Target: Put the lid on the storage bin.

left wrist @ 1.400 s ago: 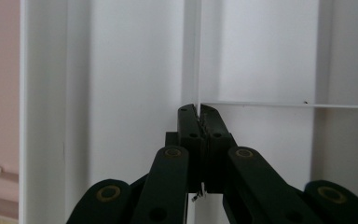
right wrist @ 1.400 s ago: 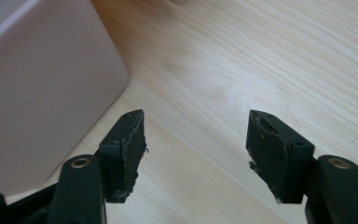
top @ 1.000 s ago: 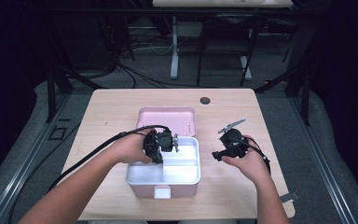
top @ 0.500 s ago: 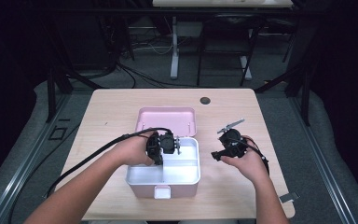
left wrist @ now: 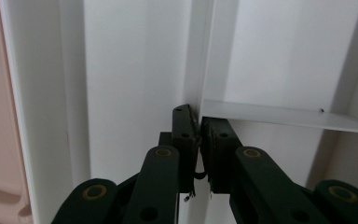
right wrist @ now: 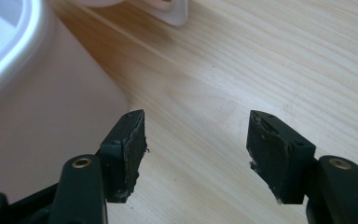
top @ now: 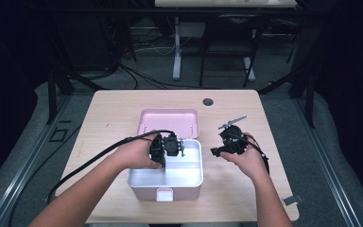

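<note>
While both hands sit near the box, states as follows.
box: pink storage box (top: 166, 185) with white inner tray, mid-table, front of centre, latch tab on its near wall; lid (top: 168, 122) open, lying flat behind it.
tray: white tray (top: 189, 176) split by dividers into compartments.
left gripper: left gripper (top: 168, 145) down inside the box at the tray's back-left part; jaws nearly closed, pinching a thin white divider wall (left wrist: 196, 65) where a cross divider meets it; left gripper view shows the pads (left wrist: 185, 135) pressed on either side of that wall.
right gripper: right gripper (top: 230, 140) just right of the box, apart from it, over bare table (top: 113, 109); jaws wide apart, nothing between them; right gripper view shows wood grain between the pads (right wrist: 130, 142) and the box's pink outer wall (right wrist: 42, 135) beside the left jaw.
other: small dark round disc (top: 208, 101) on the table behind the box, to its right; cable (top: 94, 158) trails from the left gripper off the box's left.
</note>
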Tool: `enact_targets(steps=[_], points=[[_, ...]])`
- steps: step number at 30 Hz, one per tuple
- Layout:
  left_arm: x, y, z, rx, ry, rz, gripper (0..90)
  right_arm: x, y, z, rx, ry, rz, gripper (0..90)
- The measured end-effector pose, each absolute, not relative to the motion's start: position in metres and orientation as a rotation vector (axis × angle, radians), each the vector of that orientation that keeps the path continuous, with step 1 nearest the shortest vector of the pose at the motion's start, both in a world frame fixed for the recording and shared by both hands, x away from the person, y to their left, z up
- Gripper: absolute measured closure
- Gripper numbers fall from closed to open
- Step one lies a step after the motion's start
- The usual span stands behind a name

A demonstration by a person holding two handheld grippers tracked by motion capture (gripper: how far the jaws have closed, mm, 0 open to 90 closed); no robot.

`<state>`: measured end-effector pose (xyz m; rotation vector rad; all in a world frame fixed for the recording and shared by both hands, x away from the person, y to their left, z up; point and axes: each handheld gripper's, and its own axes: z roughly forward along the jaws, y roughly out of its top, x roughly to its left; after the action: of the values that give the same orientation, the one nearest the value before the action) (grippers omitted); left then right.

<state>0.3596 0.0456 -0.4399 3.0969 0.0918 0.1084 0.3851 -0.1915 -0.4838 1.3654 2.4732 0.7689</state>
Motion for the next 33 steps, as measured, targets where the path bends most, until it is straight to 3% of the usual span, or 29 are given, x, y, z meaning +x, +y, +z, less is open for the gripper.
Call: enact_targets(steps=[13, 19, 33], points=[[0.360, 0.045, -0.441, 3.100, 0.087, 0.102, 84.7, 0.419, -0.183, -0.478, 1.469, 2.513, 0.739, 41.2], [0.360, 0.045, -0.441, 3.099, 0.093, 0.086, 85.5, 0.432, -0.181, -0.467, 1.559, 2.467, 0.729, 51.0], [0.360, 0.044, -0.441, 3.101, 0.088, 0.096, 85.6, 0.453, -0.171, -0.453, 1.600, 2.414, 0.733, 51.9]])
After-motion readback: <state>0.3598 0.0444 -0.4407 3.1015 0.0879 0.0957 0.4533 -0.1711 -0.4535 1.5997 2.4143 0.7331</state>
